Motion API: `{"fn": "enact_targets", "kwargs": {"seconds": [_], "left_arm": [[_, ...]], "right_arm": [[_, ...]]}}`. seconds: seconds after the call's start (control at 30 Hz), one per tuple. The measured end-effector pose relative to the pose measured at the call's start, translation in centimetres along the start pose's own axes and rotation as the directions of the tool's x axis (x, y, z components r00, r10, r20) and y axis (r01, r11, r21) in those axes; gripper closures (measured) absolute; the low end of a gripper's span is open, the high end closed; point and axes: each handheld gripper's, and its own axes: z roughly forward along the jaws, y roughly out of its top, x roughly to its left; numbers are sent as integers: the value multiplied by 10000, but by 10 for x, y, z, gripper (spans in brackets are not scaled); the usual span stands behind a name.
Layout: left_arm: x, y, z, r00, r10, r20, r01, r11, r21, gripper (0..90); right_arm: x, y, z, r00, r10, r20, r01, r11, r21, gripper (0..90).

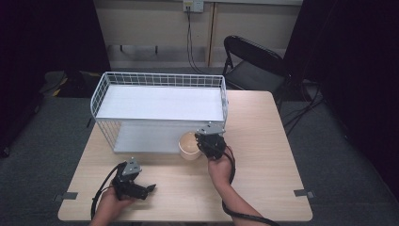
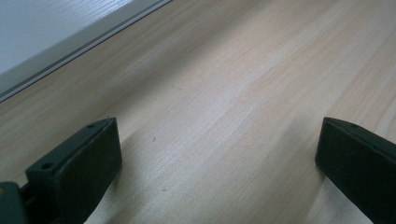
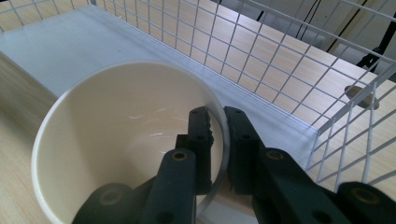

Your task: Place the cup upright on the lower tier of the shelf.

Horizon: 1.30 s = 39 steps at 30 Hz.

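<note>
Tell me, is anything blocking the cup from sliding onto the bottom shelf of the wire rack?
Nothing visible blocks it. The right gripper pinches the cream cup by its rim, right at the open front of the white wire rack. The lower shelf beyond the cup looks bare, with wire mesh only along its side and back.

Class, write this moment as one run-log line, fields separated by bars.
right claw: shut on rim of cream round cup | left claw: open, over wooden table | cup: at white wire rack, lower shelf front
</note>
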Motion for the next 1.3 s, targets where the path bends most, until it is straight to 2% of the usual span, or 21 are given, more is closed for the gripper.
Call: {"fn": "enact_targets", "kwargs": {"seconds": [0.27,0.5,0.77,1.07,1.2,1.3], "left_arm": [[0,0,0,10000,2,0,-2,10000,2,0],[0,0,0,10000,-1,-1,1,10000,1,0],[0,0,0,10000,2,0,-2,10000,-1,0],[0,0,0,10000,-1,0,1,10000,-2,0],[0,0,0,10000,4,-1,-4,10000,2,0],[0,0,0,10000,-3,-1,3,10000,-2,0]], "right_arm": [[-2,3,9,10000,44,66,-45,9999,149,821],[1,9,15,9999,-64,123,64,10000,0,820],[0,8,19,9997,142,204,-139,9998,-140,812],[-3,12,18,9993,126,344,-119,9997,-216,797],[-3,12,18,9993,117,343,-109,9997,-210,772],[-3,12,17,9994,241,264,-234,9994,-251,716]]}}
